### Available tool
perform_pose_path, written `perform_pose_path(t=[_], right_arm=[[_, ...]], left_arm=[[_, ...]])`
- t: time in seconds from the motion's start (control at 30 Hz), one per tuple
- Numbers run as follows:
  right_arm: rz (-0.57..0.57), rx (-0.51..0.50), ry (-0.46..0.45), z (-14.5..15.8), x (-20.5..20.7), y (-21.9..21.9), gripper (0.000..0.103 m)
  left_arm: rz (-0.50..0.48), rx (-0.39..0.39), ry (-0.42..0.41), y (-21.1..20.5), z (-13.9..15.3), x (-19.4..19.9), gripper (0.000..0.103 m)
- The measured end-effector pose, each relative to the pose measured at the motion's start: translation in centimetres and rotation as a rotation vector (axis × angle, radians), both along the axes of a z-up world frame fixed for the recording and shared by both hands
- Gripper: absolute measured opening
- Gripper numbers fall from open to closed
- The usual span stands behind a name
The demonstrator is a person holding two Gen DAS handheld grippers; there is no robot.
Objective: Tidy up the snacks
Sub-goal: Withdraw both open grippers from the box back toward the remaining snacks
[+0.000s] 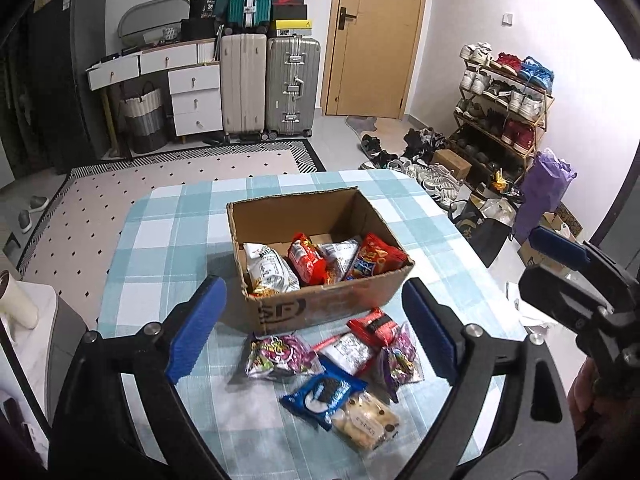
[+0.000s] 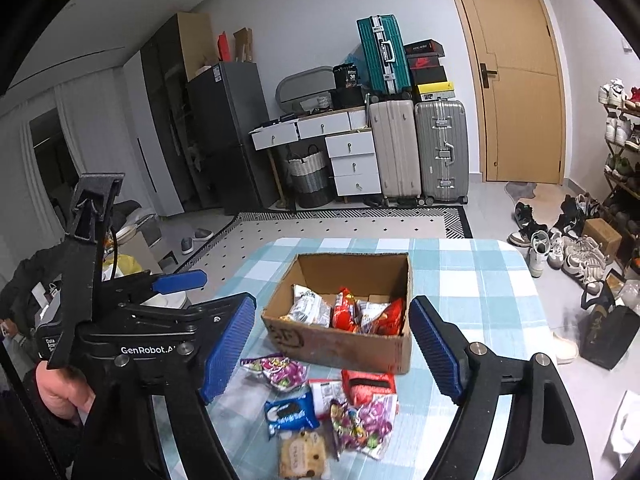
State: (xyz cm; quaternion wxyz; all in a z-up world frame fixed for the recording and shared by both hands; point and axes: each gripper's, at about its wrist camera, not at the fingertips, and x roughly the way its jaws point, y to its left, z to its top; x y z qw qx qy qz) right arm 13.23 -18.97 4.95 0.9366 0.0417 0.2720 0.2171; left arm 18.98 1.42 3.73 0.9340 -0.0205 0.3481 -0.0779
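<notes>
An open cardboard box (image 1: 332, 304) (image 2: 340, 344) stands mid-table and holds several snack packets (image 1: 312, 260), red and white. Loose packets lie in front of it: a purple one (image 1: 280, 356) (image 2: 276, 370), a blue Oreo pack (image 1: 324, 394) (image 2: 290, 414), a cookie pack (image 1: 368, 420) (image 2: 302, 456) and a red one (image 1: 372, 326) (image 2: 368, 388). My left gripper (image 1: 312, 286) hovers above these packets, open, with nothing between its pads. My right gripper (image 2: 333, 305) is also open and empty, above the same pile. Each gripper shows at the edge of the other's view.
The table wears a blue checked cloth (image 1: 168, 240) (image 2: 480, 280). A pale cup (image 1: 18, 300) stands on a side surface at the left. Bags (image 1: 484, 220), a shoe rack (image 1: 504, 112) and scattered shoes fill the floor right of the table. Suitcases (image 2: 420, 148) line the far wall.
</notes>
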Motion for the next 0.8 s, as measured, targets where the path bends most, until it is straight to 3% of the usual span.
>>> perform_pose_path(t=[0.17,0.4,0.8], right_arm=[[-0.008,0.009,0.002,-0.7,-2.3,-0.4,0.083],[-0.024,0.023,0.02,-2.3,-5.1,-1.2,0.085],[-0.039,0.042,0.089,-6.9,-7.0,-2.1,0.089]], left_arm=[[0.022,-0.003,-0.035,0.0,0.2,-2.6,0.1],[0.054,-0.017,-0.043,0.5,-0.7,-5.7,0.101],[0.108,-0.031,0.012,1.8,-5.0,-7.8,0.102]])
